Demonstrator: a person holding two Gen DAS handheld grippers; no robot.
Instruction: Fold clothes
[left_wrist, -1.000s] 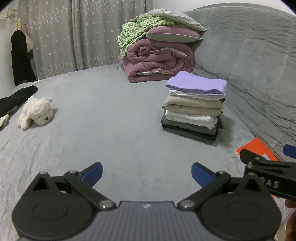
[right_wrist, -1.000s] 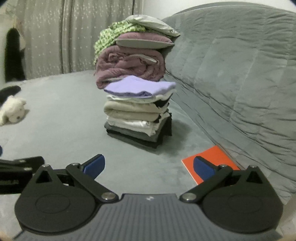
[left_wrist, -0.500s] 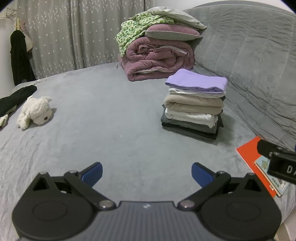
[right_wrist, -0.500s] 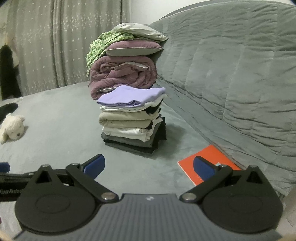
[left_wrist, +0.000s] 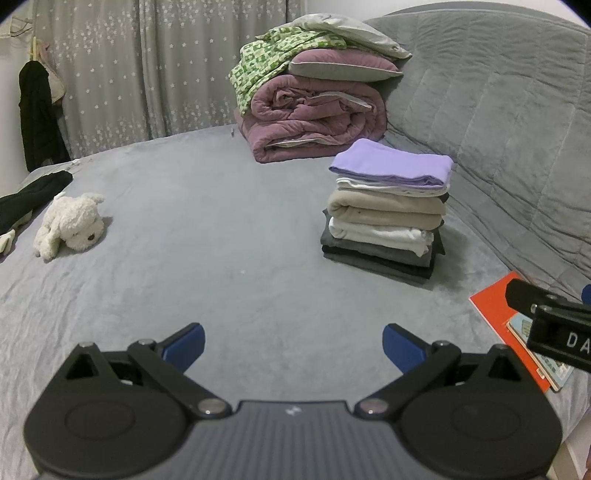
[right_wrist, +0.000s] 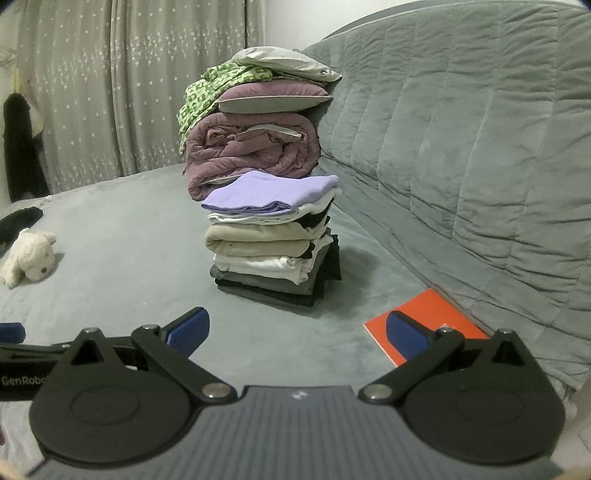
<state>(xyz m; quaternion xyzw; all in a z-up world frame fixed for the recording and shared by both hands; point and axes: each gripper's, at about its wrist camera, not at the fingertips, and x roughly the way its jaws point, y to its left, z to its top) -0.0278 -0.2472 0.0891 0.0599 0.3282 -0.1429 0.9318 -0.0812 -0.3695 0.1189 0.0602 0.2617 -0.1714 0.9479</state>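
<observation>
two readable scraps – "genrobo" on left gripper (right_wrist: 22, 363), "da" on right gripper (left_wrist: 550, 325).

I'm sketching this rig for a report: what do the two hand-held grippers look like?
Both match: the left hand-held gripper and right hand-held gripper have black linkage arms, round black discs, a ribbed grey body and blue finger pads. White lettering marks each one's side.

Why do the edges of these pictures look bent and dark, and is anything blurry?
Left wrist view: fisheye bowing curves the bed and darkens the corners; the right gripper intruding at the edge is soft. Right wrist view: same bending on the quilted headboard; the stack of folded clothes is sharp and casts a soft shadow, with dim, even light and no glare.
</observation>
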